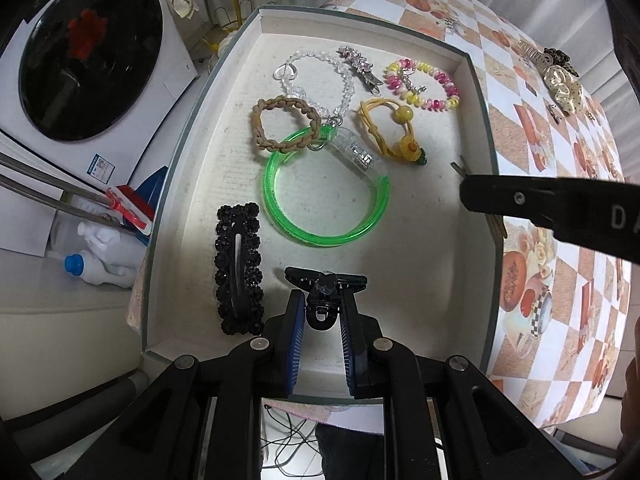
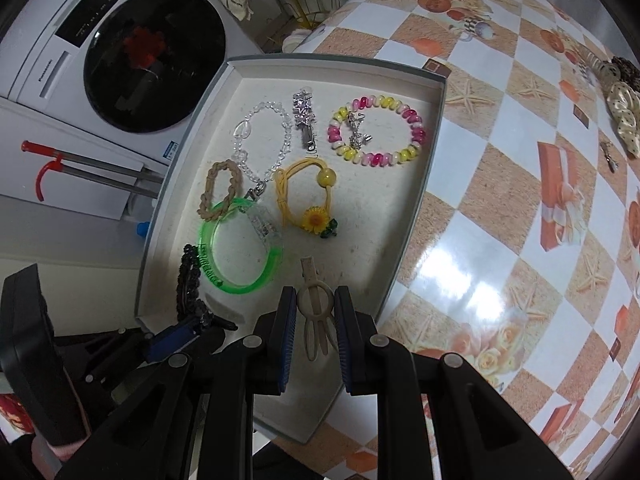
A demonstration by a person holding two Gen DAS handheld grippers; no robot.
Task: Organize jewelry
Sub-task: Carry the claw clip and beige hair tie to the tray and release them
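Note:
A shallow white tray (image 1: 476, 128) (image 2: 434, 128) holds a green bangle (image 1: 326, 184) (image 2: 240, 248), a clear bead bracelet (image 1: 320, 76), a tan braided ring (image 1: 284, 126), a yellow cord with a sunflower (image 1: 394, 132) (image 2: 308, 200), a pink-yellow bead bracelet (image 1: 422, 84) (image 2: 378, 130), a silver clip (image 1: 360, 68) and a black beaded clip (image 1: 239, 276). My left gripper (image 1: 320, 312) is shut on a black claw clip (image 1: 325, 296) over the tray's near edge. My right gripper (image 2: 314, 312) is shut on a beige hair clip (image 2: 314, 308) over the tray's near right part.
The tray sits on a checkered tablecloth (image 2: 500, 200). More hair pieces, including a cream scrunchie (image 1: 564, 88) (image 2: 624, 116), lie at the far right. A washing machine (image 1: 88, 52) and bottles (image 1: 100, 260) stand left, below the table edge.

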